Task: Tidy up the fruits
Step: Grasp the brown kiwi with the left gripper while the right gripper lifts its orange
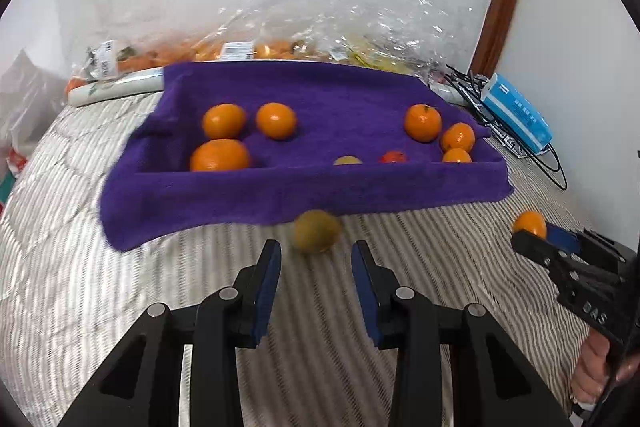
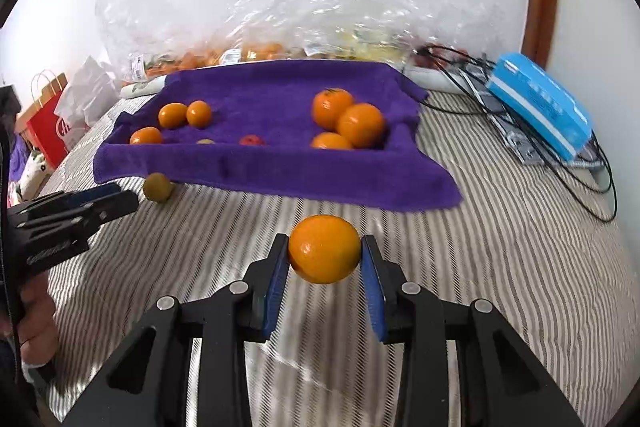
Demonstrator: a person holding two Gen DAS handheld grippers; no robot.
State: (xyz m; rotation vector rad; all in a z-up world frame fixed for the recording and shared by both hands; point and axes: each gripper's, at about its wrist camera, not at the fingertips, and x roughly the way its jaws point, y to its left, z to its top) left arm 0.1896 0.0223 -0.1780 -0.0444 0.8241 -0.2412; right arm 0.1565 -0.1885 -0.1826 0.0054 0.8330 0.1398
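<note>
Both cameras ride low over the striped bedcover (image 1: 400,239), each looking forward and downward along its own fingers toward the purple towel (image 1: 320,187) and the white wall behind it. The left wrist view sits left of the right one (each catches the other gripper at its edge). Both share the towel, the clear bags (image 2: 280,7) and the blue box (image 2: 540,107).
</note>
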